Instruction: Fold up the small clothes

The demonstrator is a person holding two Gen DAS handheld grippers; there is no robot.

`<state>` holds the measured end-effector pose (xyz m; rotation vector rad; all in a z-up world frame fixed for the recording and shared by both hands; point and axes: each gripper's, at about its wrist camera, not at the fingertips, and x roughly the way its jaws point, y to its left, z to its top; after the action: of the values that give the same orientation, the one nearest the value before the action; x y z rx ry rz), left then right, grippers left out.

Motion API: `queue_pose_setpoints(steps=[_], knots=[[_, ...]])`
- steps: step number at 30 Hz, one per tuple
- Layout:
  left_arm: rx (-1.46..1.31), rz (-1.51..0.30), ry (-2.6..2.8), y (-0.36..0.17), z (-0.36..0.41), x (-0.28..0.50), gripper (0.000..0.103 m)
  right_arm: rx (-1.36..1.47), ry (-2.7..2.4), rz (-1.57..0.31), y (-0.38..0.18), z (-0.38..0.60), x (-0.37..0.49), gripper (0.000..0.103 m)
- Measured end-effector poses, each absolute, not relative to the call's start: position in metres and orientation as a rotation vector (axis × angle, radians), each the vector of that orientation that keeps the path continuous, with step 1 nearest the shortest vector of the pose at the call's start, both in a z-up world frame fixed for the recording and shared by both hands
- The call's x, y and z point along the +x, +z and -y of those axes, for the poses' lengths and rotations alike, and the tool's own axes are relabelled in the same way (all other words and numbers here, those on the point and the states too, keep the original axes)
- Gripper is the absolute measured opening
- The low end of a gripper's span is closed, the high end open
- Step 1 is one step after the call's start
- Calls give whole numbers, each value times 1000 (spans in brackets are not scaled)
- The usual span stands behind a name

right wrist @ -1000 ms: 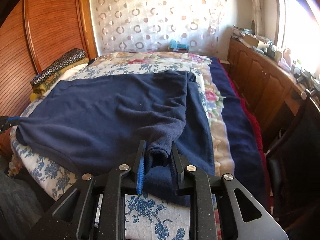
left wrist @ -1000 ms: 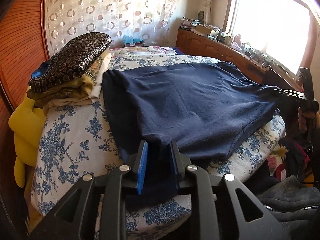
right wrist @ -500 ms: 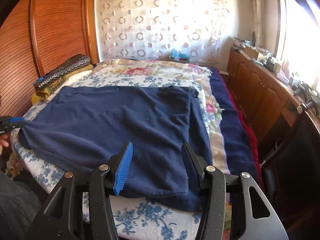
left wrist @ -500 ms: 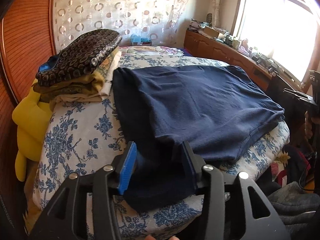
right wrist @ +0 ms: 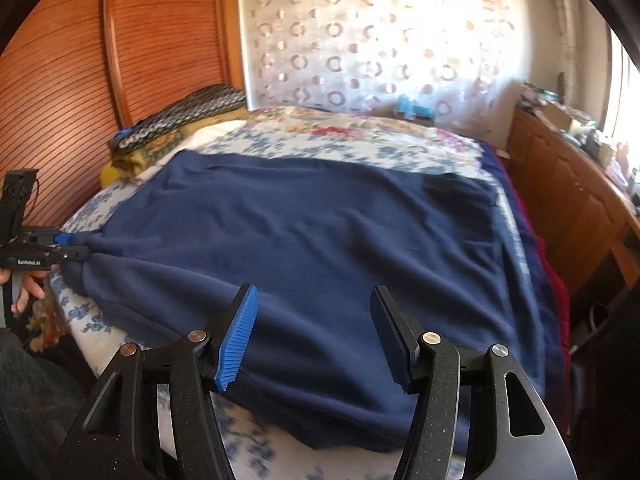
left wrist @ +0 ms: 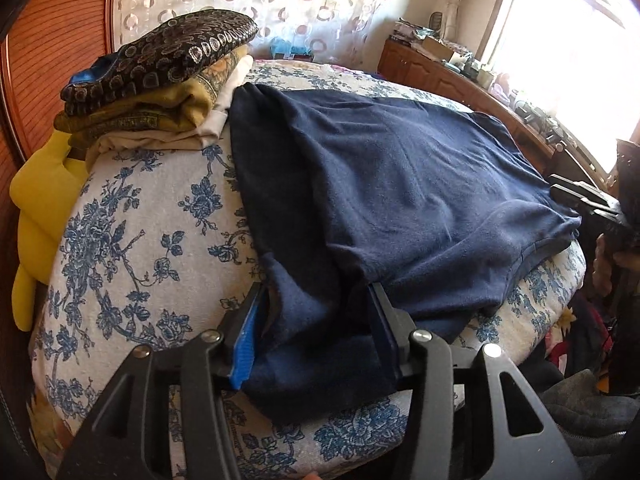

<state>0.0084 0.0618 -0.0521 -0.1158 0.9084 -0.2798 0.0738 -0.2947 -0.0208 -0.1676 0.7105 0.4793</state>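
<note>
A navy blue fleece garment lies spread flat on the bed with the blue floral cover. It also fills the middle of the right wrist view. My left gripper is open, its jaws wide apart on either side of the garment's near corner at the bed's front edge. My right gripper is open and empty, just above the garment's other near edge. The right gripper shows in the left wrist view at the far right. The left gripper shows in the right wrist view at the garment's left corner.
A stack of folded clothes sits at the back left of the bed, against the wooden headboard. A yellow cushion hangs off the left side. A wooden cabinet runs along the right under the window.
Both grippers were shut on the garment's corners a second ago. Both have opened and let go, and the garment now lies flat. The right gripper has drawn back slightly.
</note>
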Motion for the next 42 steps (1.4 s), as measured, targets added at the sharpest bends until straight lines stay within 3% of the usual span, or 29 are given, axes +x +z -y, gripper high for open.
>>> queue_pose_setpoints(steps=[13,29,31,33,40,42], knots=[[-236,-887,-339,-49,-72,4,49,-226,421,-808,-63,254,94,69],[-254,-887,-341,-52,-58,17,48,-239,372,-846,-68,256,95,95],[-274,-869,-365,-54,-60,18,31,-234,369,-849,-68,258,95,96],[-255,-853,-350,-54,-57,18,8,-236,367,-847,-69,257,94,96],[-216,-764,-386,-28,-42,18,2,-242,374,-823,-67,260,91,95],[-204,-740,-399,-16,-37,21,2,-211,391,-801,-63,268,89,89]])
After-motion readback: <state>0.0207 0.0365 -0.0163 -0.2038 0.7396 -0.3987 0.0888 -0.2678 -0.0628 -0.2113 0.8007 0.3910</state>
